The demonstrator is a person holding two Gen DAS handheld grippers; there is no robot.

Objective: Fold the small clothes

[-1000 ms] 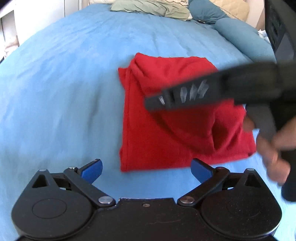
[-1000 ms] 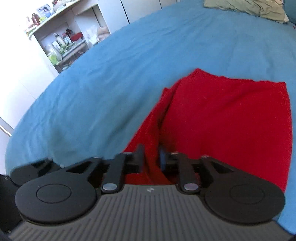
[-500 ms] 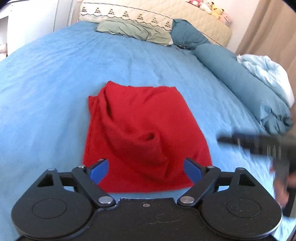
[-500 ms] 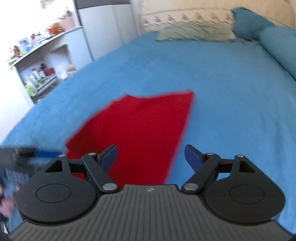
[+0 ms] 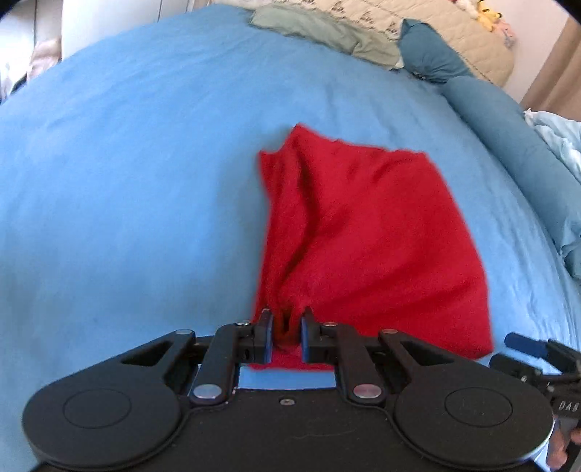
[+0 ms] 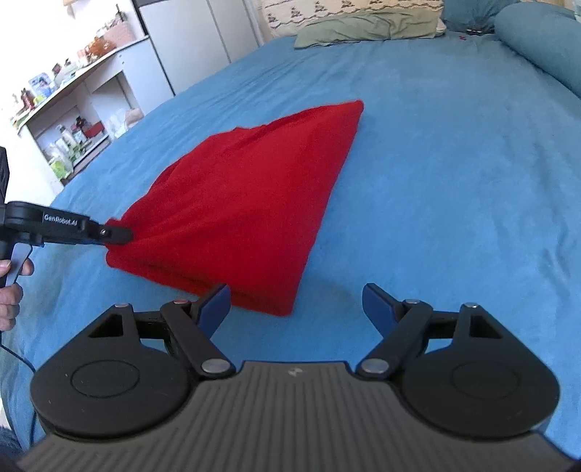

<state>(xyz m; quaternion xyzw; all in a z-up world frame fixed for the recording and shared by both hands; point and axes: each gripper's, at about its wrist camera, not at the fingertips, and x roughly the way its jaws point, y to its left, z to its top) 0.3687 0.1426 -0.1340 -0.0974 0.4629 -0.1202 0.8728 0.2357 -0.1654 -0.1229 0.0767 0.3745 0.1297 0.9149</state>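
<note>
A red folded garment (image 5: 366, 239) lies on the blue bed. My left gripper (image 5: 287, 332) is shut on its near left corner and pinches a bunch of red cloth. In the right wrist view the garment (image 6: 247, 196) lies ahead and left, and the left gripper (image 6: 116, 234) holds its left corner slightly raised. My right gripper (image 6: 296, 301) is open and empty, just in front of the garment's near right corner. It also shows at the right edge of the left wrist view (image 5: 526, 345).
The blue bedsheet (image 5: 127, 181) spreads all around. A green-grey cloth (image 6: 366, 27) and blue pillows (image 5: 508, 134) lie at the head of the bed. White shelves with bottles (image 6: 69, 123) stand to the left of the bed.
My left gripper moved in and shut on the garment's near left corner. My right gripper let go of the cloth, opened and drew back to the right corner.
</note>
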